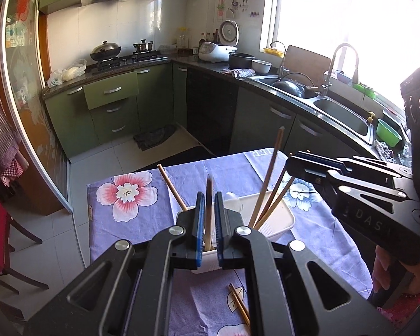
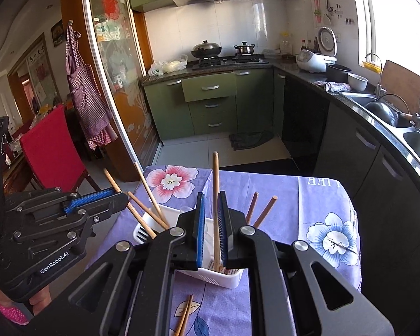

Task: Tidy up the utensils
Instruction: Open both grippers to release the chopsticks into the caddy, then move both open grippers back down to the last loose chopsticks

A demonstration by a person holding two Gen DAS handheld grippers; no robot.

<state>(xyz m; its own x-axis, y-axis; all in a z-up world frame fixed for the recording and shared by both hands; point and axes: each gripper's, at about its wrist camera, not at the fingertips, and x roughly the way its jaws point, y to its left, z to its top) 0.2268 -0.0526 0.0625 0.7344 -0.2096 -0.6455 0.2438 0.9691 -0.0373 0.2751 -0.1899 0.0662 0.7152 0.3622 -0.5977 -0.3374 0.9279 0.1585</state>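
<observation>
A table under a purple flowered cloth (image 1: 142, 218) carries a white plastic basket (image 2: 226, 278) with several wooden chopsticks leaning in it. The left gripper (image 1: 209, 212) pinches one upright chopstick (image 1: 208, 196) over the basket; the right gripper (image 2: 211, 218) pinches another chopstick (image 2: 216, 196) likewise. A loose pair of chopsticks (image 1: 239, 303) lies on the cloth nearby.

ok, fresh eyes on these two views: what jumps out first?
Each hand-held gripper, left and right, stands a brown chopstick upright between its blue pads over the white basket. More chopsticks lean out of that basket on the purple floral tablecloth. Two loose chopsticks lie on the cloth nearest the cameras.
</observation>
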